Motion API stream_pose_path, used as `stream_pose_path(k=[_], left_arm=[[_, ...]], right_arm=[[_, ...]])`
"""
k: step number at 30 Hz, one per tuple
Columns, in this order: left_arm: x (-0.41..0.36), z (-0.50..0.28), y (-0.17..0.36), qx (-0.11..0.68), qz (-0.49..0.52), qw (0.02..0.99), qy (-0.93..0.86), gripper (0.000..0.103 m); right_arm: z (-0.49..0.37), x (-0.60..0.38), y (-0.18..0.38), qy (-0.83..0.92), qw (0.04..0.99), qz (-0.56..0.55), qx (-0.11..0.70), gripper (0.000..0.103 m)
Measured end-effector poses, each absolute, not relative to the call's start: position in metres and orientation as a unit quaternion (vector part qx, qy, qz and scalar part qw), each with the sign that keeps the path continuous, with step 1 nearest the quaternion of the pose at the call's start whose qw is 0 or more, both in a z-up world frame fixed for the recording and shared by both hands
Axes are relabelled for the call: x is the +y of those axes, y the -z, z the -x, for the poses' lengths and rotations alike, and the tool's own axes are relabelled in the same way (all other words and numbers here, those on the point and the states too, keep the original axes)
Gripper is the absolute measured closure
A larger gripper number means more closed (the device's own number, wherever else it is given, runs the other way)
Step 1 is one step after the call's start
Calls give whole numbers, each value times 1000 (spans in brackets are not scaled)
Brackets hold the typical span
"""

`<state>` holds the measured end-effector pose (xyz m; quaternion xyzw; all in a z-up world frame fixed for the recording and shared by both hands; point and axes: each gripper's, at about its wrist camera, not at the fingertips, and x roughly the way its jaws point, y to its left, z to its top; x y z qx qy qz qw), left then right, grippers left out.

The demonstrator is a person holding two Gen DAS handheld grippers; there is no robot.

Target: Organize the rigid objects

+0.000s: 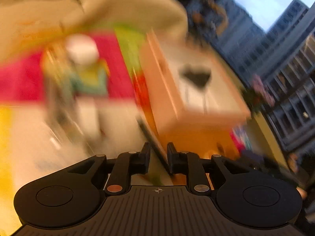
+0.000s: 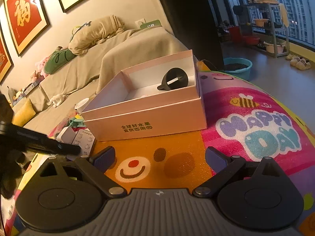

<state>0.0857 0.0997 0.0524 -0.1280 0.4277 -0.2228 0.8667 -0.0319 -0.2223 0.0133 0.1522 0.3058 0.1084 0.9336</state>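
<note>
A pink cardboard box (image 2: 145, 118) sits open on a colourful play mat (image 2: 256, 129); a black funnel-shaped object (image 2: 174, 78) lies inside it. The box also shows, blurred, in the left wrist view (image 1: 196, 102) with the black object (image 1: 196, 76) in it. My left gripper (image 1: 158, 157) is shut on a thin flat dark-edged object (image 1: 155, 147) that stands on edge between its pads. My right gripper (image 2: 160, 157) is open and empty, low over the mat in front of the box. White remote controls (image 2: 82, 139), a small toy (image 2: 76, 122) and a white cup (image 2: 81, 103) lie left of the box.
A beige-covered sofa (image 2: 118, 49) with cushions stands behind the box. The left gripper's black body (image 2: 39, 143) reaches in from the left over the remotes. A teal basin (image 2: 237, 66) and a metal rack (image 2: 263, 25) stand by the window at the right. The left wrist view is motion-blurred.
</note>
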Motion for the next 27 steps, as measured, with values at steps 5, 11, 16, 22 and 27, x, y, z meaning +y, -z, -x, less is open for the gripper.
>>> stream_pose_path(k=[5, 11, 16, 22, 27], left_arm=[[141, -127, -89, 294, 145, 937, 116, 83], [180, -201, -56, 318, 228, 919, 37, 82], [175, -218, -25, 352, 280, 891, 60, 76], [145, -191, -25, 380, 232, 886, 133, 75], [124, -147, -28, 388, 197, 884, 171, 73]], right_arm=[[32, -223, -13, -109, 933, -152, 308, 5], [32, -224, -13, -108, 932, -156, 308, 5], [31, -225, -11, -111, 930, -162, 311, 5], [30, -226, -11, -112, 928, -167, 314, 5], [30, -226, -11, -111, 928, -167, 314, 5]])
